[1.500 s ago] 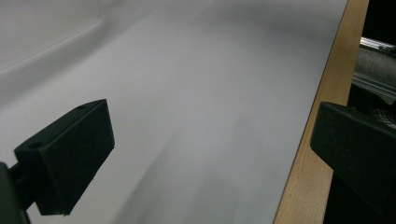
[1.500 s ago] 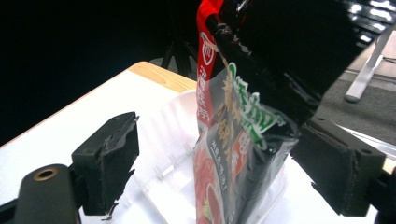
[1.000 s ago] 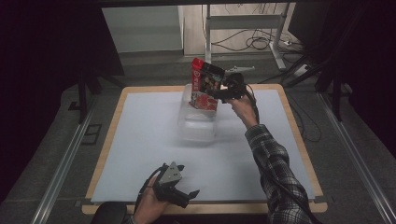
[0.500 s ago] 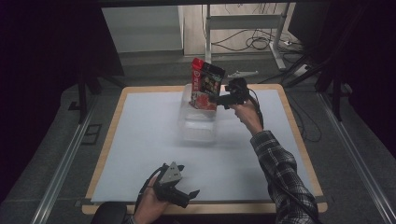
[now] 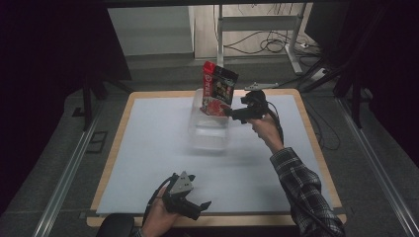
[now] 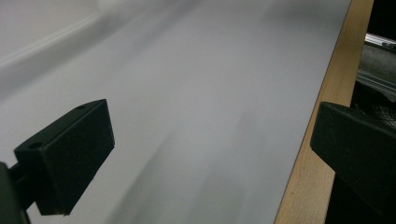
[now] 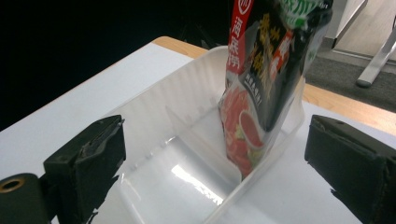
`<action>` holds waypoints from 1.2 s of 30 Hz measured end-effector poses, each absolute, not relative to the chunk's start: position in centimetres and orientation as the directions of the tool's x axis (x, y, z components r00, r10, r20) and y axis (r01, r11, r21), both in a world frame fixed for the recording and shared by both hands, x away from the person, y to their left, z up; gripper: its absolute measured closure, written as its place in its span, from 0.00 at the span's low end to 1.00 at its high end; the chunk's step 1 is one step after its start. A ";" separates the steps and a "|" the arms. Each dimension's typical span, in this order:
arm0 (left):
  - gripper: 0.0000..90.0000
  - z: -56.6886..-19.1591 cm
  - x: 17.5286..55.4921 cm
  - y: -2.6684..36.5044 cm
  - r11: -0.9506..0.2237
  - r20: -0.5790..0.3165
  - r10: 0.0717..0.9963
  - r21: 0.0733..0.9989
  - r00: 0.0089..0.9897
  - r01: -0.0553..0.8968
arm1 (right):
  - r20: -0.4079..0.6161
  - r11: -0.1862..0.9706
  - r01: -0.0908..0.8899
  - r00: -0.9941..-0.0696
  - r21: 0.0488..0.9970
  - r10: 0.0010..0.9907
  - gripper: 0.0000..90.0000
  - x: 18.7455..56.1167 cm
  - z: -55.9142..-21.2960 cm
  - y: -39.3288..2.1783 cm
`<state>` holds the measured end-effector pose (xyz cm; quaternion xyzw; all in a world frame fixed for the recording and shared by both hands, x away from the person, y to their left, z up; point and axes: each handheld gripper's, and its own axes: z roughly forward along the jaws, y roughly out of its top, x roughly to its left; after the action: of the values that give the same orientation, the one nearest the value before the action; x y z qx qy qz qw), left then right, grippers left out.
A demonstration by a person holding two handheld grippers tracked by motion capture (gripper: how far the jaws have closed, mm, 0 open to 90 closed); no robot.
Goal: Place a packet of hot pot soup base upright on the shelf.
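- Two grippers are seen over the white table (image 5: 148, 148): nearest the person, the left gripper (image 5: 197, 207) is held low at the front edge, well apart from the clear bin (image 5: 210, 131), its jaws spread wide over bare surface with nothing between them.
- Farther off, just beside the bin's far right corner, the right gripper (image 5: 228, 112) is raised, its jaws also spread and gripping nothing.
- The red-and-black pouch (image 7: 261, 79) is stood upright inside the bin's far end, leaned against the end wall and rising well above the rim.
- A risk is judged here: the tall pouch could be tipped out over the bin's rim if it is brushed by an open jaw, and the light bin could be pushed along the smooth sheet.
- The surface around the bin is a plain white sheet framed by a wooden border (image 5: 321, 148); beyond the bin, a dark room is seen, with cables (image 5: 276, 47) on the floor and a metal stand (image 5: 220, 29).
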<state>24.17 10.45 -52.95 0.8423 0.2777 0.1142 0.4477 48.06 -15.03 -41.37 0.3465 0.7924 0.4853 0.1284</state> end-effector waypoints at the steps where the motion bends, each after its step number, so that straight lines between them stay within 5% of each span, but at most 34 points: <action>1: 0.00 -53.0 24.2 10.4 -0.445 -0.056 0.570 0.817 0.820 0.365 | 0.135 0.290 0.426 -0.728 0.857 0.672 0.06 47.8 -41.4 -15.1; 36: 0.00 -53.1 24.2 10.2 -0.462 -0.047 0.571 0.807 0.820 0.368 | 0.090 0.347 0.414 -0.741 0.841 0.666 0.06 42.0 -42.9 -17.2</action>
<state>24.22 10.22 -53.11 0.8472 0.2770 0.1153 0.4383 41.99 -17.16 -42.91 0.3335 0.8094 0.4640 0.1355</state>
